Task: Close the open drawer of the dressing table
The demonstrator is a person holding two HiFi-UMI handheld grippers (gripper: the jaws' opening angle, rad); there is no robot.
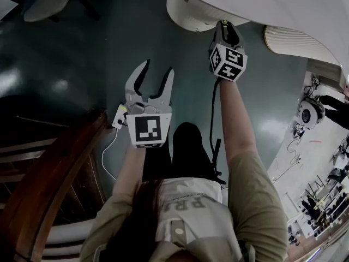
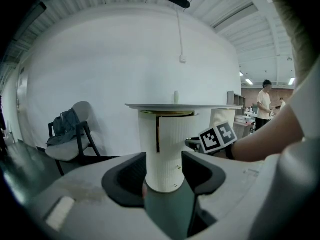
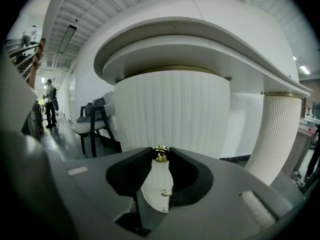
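Note:
The white ribbed dressing table (image 1: 272, 7) stands ahead, and its curved drawer (image 1: 191, 12) juts out under the tabletop. In the right gripper view the drawer front (image 3: 172, 109) fills the middle, with a small gold knob (image 3: 160, 154) on it. My right gripper (image 3: 160, 156) is shut on that knob, its tips pinching it from both sides; in the head view the right gripper (image 1: 224, 27) touches the drawer. My left gripper (image 1: 157, 73) hangs open and holds nothing, lower left of the table. In the left gripper view a dark gap shows beside the drawer (image 2: 175, 131).
A chair with clothes on it (image 2: 69, 134) stands left of the table. A dark wooden railing (image 1: 49, 173) is at my lower left. A white plug and cable (image 1: 119, 116) trail by the left gripper. Camera gear (image 1: 310, 113) and a person (image 2: 263, 103) are to the right.

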